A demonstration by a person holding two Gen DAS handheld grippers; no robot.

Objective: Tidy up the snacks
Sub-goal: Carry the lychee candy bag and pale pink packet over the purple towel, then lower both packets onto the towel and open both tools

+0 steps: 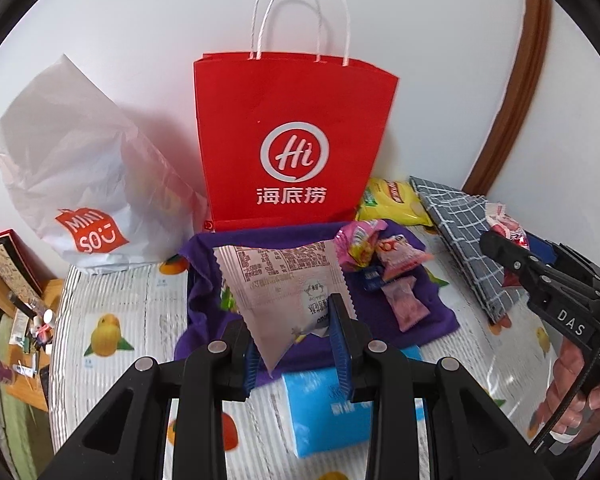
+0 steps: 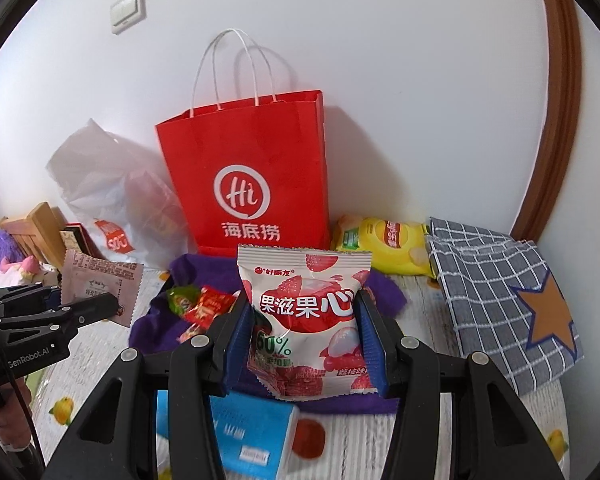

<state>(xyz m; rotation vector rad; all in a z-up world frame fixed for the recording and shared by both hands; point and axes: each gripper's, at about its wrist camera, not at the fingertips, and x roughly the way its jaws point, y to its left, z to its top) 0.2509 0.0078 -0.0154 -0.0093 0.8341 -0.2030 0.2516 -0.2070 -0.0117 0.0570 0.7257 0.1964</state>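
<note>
My left gripper point(image 1: 296, 340) is shut on a pale pink snack packet point(image 1: 284, 280), held above the purple cloth point(image 1: 428, 312); the packet also shows in the right wrist view point(image 2: 100, 280). My right gripper point(image 2: 306, 344) is shut on a red-and-white lychee gummy bag point(image 2: 304, 312), held upright in front of the red Haidilao paper bag point(image 2: 248, 184). The red bag point(image 1: 296, 132) stands open against the wall. Several small candy packets point(image 1: 380, 264) lie on the purple cloth point(image 2: 152, 328). The right gripper point(image 1: 512, 248) shows at the right of the left wrist view.
A white Miniso plastic bag point(image 1: 72, 184) stands left of the red bag. A yellow chips bag point(image 2: 388, 244) and a grey checked fabric bag point(image 2: 496, 288) lie to the right. A blue tissue pack point(image 1: 328, 412) lies near me. A cluttered wooden shelf point(image 1: 16, 300) stands at the left.
</note>
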